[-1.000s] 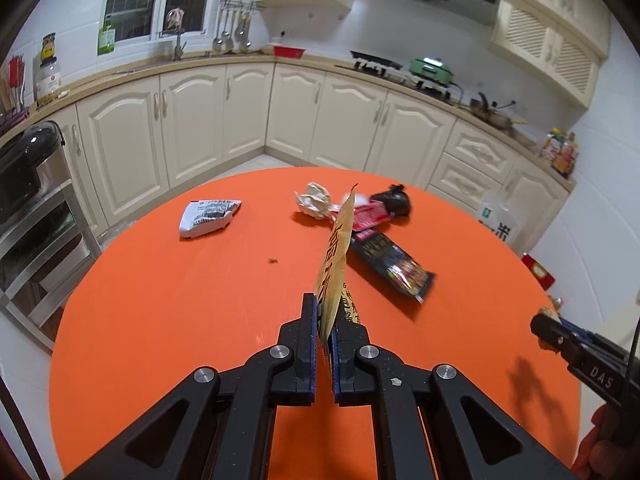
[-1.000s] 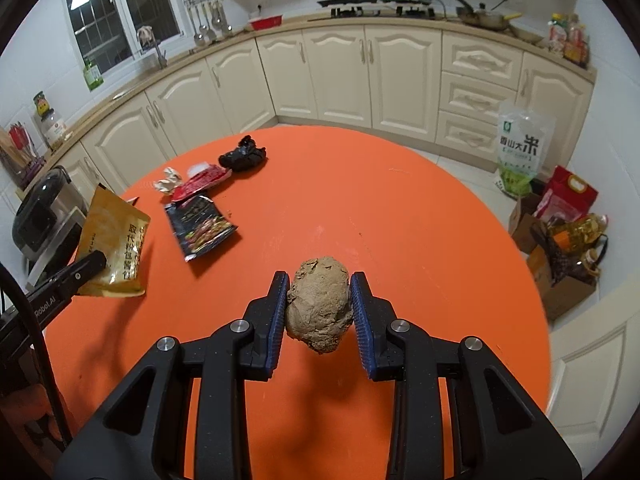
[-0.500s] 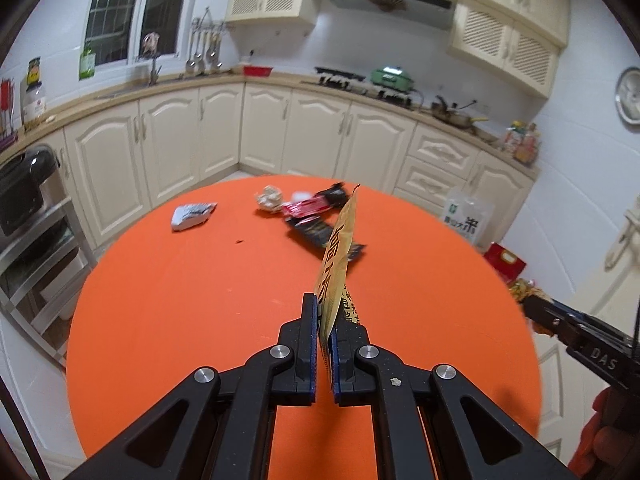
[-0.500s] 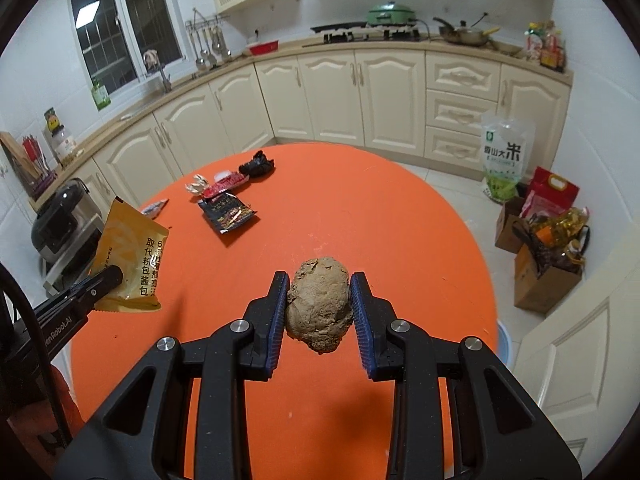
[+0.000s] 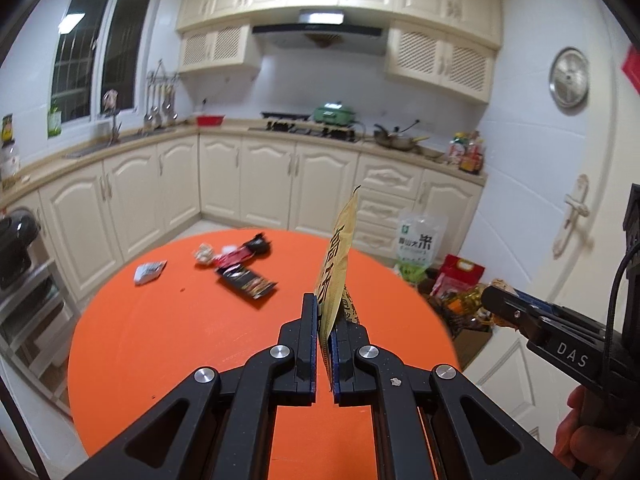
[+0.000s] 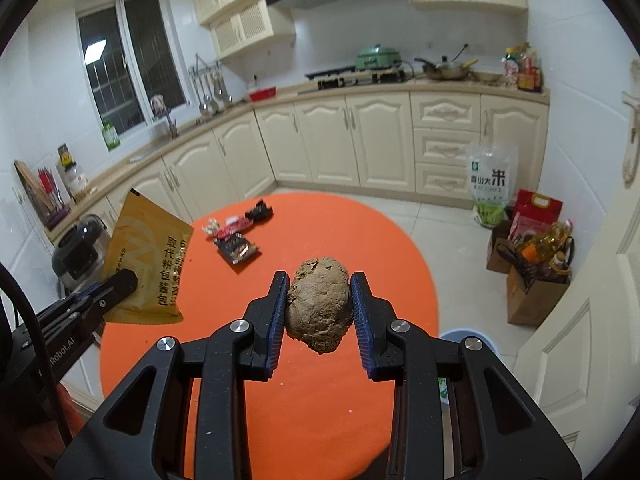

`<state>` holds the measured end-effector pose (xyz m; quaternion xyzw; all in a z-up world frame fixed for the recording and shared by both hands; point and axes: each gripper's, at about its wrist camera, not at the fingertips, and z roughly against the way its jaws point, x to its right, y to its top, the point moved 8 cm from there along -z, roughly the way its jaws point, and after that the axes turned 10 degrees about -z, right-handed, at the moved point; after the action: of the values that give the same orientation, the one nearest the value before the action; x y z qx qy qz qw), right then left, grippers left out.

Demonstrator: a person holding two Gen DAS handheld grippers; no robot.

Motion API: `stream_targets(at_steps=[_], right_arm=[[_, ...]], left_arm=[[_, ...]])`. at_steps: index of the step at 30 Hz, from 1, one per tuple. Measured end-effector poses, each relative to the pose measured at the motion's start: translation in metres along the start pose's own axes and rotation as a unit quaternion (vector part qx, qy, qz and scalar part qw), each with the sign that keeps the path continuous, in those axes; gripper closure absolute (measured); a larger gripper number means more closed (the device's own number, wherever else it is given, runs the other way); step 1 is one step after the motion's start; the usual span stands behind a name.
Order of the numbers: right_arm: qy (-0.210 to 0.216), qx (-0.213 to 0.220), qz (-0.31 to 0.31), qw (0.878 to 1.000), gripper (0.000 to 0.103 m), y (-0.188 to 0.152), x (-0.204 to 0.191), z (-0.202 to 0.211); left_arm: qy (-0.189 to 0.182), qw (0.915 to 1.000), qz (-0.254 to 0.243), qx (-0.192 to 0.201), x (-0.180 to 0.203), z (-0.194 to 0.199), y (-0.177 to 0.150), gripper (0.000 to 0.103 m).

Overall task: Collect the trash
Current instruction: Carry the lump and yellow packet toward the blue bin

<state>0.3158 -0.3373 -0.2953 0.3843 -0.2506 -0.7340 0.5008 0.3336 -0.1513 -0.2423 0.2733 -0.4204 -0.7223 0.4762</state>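
My left gripper (image 5: pixel 325 312) is shut on a yellow sauce packet (image 5: pixel 335 268), held edge-on above the round orange table (image 5: pixel 160 340). The right wrist view shows that packet (image 6: pixel 148 260) flat-on at the left, pinched by the left gripper (image 6: pixel 120 284). My right gripper (image 6: pixel 319 280) is shut on a brown crumpled paper ball (image 6: pixel 319 304), lifted over the table (image 6: pixel 340 380). The right gripper's tip (image 5: pixel 496 300) shows at the right of the left wrist view. Far across the table lie a dark snack wrapper (image 5: pixel 246 282), a red wrapper (image 5: pixel 236 257), a black crumpled item (image 5: pixel 259 245), a white paper wad (image 5: pixel 203 254) and a white packet (image 5: pixel 149 272).
Cream kitchen cabinets (image 5: pixel 256 184) curve behind the table. A rice bag (image 6: pixel 490 184), paper bags with groceries (image 6: pixel 532 276) and a blue bin's rim (image 6: pixel 468 338) are on the floor at the right. A white door (image 6: pixel 592 340) is at the far right. A black cooker (image 6: pixel 78 252) stands at the left.
Both grippers have risen and pulled back from the table with their loads; the table and remaining trash look smaller and farther. The blue bin's rim has come into the right wrist view.
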Motion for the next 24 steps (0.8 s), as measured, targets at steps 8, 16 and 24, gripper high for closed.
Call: stream_targets(at_steps=[8,16,24], right_arm=[[-0.009,0.047,-0.023,0.999,0.074,0.021,0.036,0.047],[-0.045,0.064,-0.068,0.995,0.074,0.034,0.105,0.064],[-0.089,0.054,-0.121,0.987,0.074,0.04,0.201,0.05]], left_arm=[[-0.029,0.9987,-0.033,0.025,0.061,0.025,0.013,0.102],[-0.082,0.995,-0.056,0.015,0.118,-0.005,0.029,0.102],[-0.146,0.9852,-0.078,-0.043,0.19,-0.069,0.023,0.102]])
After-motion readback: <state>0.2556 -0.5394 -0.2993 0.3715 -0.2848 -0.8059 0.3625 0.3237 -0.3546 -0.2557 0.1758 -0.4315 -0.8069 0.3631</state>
